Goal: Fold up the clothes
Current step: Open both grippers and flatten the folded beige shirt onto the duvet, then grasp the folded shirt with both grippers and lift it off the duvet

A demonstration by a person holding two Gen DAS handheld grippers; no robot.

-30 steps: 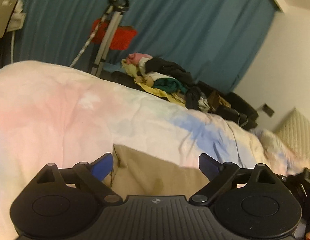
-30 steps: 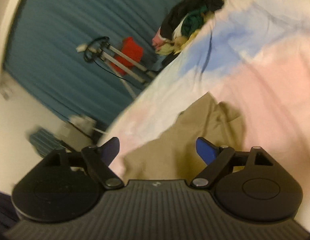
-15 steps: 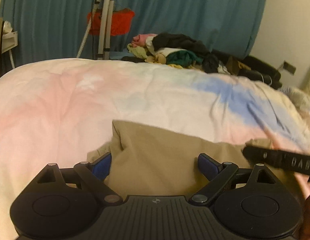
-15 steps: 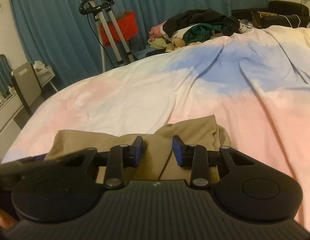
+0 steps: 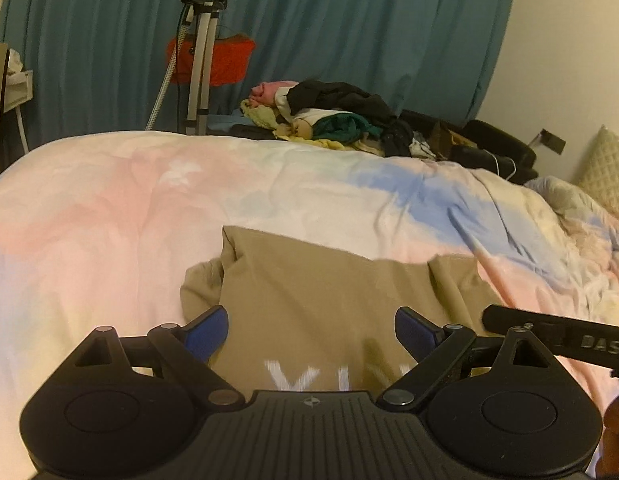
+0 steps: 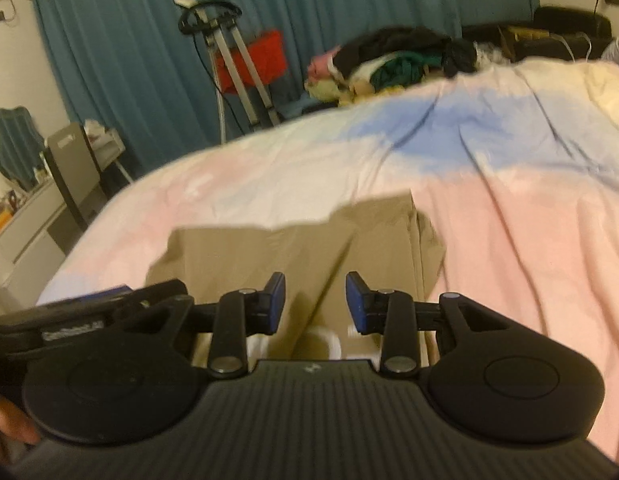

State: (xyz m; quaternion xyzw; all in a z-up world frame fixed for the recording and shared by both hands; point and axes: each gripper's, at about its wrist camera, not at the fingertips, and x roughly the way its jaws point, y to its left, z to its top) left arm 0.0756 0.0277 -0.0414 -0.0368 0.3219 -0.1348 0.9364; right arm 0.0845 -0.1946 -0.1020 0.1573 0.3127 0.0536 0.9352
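A tan shirt with white lettering lies partly folded on the pastel duvet; it also shows in the right wrist view. My left gripper is wide open just above the shirt's near part. My right gripper is half open, holding nothing, over the shirt's near edge, with a fold running between its fingers. The right gripper's body shows at the right edge of the left wrist view.
A pile of unfolded clothes lies beyond the bed's far edge. A garment steamer stand with a red item stands before the teal curtain. A pillow is at far right. A desk stands left.
Both grippers have pulled back towards me, showing more of the shirt and its lettering. The right gripper's fingers have widened a little.
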